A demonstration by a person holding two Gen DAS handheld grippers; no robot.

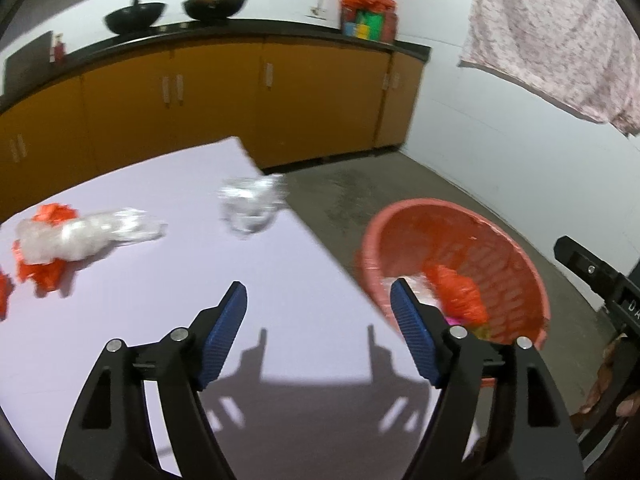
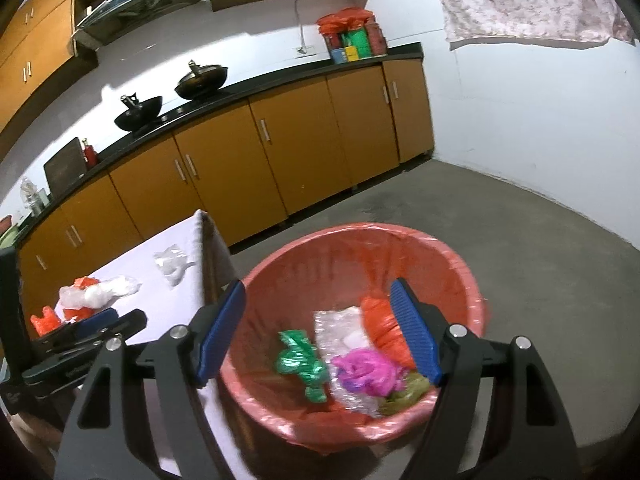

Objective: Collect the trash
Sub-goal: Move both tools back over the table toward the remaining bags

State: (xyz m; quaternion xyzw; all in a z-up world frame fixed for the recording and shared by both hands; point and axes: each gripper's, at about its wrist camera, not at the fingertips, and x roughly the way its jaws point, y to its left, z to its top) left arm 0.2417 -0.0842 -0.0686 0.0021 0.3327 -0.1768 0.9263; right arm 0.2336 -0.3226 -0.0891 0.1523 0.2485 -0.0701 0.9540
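On the white table (image 1: 168, 320), feather-light crumpled clear plastic (image 1: 250, 208) crushes easily: pinch its bunched middle; left gripper (image 1: 318, 332) and right gripper (image 2: 318, 330) gape wide, empty.

My right gripper (image 2: 318, 330) hangs over the pink basket (image 2: 460, 280) with its blue pads spread wide and nothing between them. Down in the basket lie a green bag (image 2: 300, 364), a magenta bag (image 2: 366, 370), an orange bag (image 2: 380, 324), a clear bubbly wrap (image 2: 336, 328) and an olive scrap (image 2: 408, 392). At the left, my left gripper (image 2: 86, 334) reaches over the white table (image 2: 132, 260), near a clear-and-orange heap (image 2: 94, 294), with a crumpled clear bag (image 2: 172, 264) further along by the table's edge.
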